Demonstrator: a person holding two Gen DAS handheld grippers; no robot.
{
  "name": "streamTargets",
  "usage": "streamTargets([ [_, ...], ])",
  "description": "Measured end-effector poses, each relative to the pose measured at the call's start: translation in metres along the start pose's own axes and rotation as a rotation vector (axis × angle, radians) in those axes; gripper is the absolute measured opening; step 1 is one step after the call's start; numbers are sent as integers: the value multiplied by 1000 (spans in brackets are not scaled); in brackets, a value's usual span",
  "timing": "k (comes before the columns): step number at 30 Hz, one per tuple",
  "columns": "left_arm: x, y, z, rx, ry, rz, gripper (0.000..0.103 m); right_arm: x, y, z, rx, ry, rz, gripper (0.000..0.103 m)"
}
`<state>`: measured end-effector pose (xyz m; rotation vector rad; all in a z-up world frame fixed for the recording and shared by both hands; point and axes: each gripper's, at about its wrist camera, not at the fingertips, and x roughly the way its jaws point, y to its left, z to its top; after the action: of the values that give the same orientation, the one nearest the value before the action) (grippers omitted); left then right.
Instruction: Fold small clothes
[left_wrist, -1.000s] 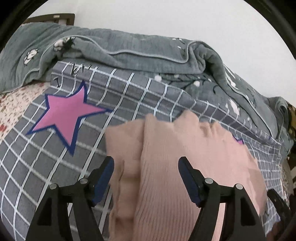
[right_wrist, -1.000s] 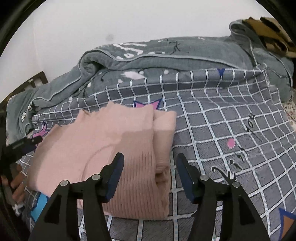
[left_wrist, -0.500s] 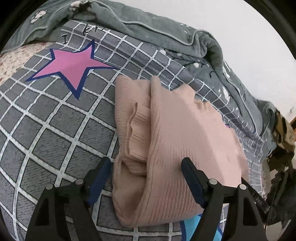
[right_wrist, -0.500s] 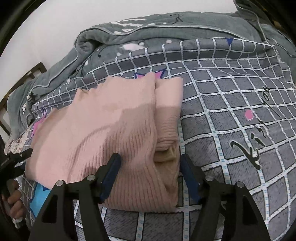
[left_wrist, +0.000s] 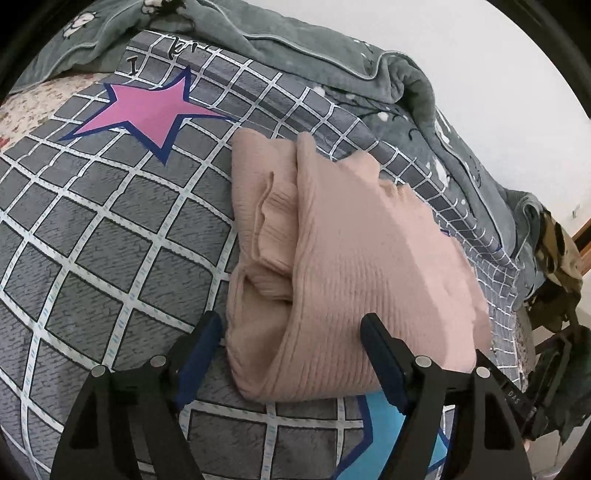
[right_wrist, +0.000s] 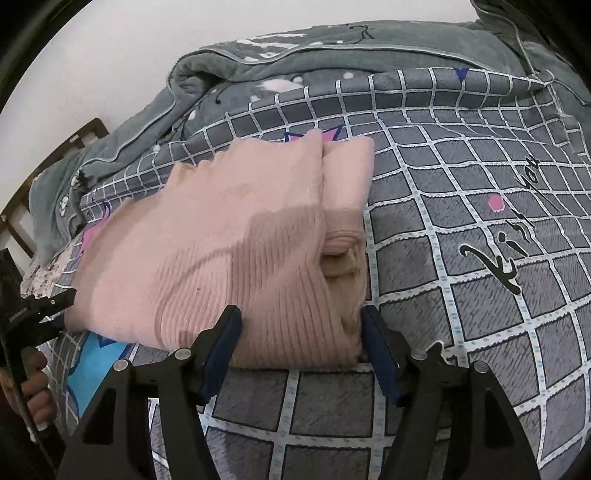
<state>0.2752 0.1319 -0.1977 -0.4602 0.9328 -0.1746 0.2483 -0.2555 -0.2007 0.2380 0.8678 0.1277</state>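
Placement is what our next move turns on: the folded pale pink ribbed knit sweater (left_wrist: 343, 266) lies on the grey bedspread with white grid lines and star prints (left_wrist: 110, 229), its long axis running across in front of us from one tool to the other. Our left tool (left_wrist: 291, 350) sits at one near corner and our right tool (right_wrist: 301, 339) at the other, so each hand is equally close to its own end. The left tool's jaws are closing, with the near edge of the sweater between the blue pads, though we cannot see them pressing on it. The right tool stands parted, straddling its corner in the same way, one pad close against the fold but no clamp that we can make out. The sweater looks soft and thick, folded into a rough rectangle with tucked sleeves bulging at both short ends, and a rumpled grey-green quilt (right_wrist: 258, 62) lies beyond it.
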Motion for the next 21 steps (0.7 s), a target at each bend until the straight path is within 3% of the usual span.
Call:
streamTargets([
  [2, 0, -2, -2, 8, -8, 30, 57, 3, 1, 1, -15, 4, -1, 52],
  [3, 0, -2, -3, 6, -12, 38, 44, 4, 0, 2, -12, 7, 5, 47],
  [4, -1, 0, -4, 0, -10, 27, 30, 4, -1, 3, -5, 10, 21, 33],
  [5, -1, 3, -4, -15, -3, 0, 23, 4, -4, 3, 7, 14, 49, 21],
  [6, -1, 9, -4, -50, 11, -57, 16, 4, -8, 3, 33, 20, 88, 20],
  [11, -8, 24, -6, -145, 8, -142, 14, -11, -17, 0, 129, -15, 153, 15],
  [21, -46, 8, -43, -94, 10, -112, 14, -61, -17, -27, 119, -31, 140, 15],
])
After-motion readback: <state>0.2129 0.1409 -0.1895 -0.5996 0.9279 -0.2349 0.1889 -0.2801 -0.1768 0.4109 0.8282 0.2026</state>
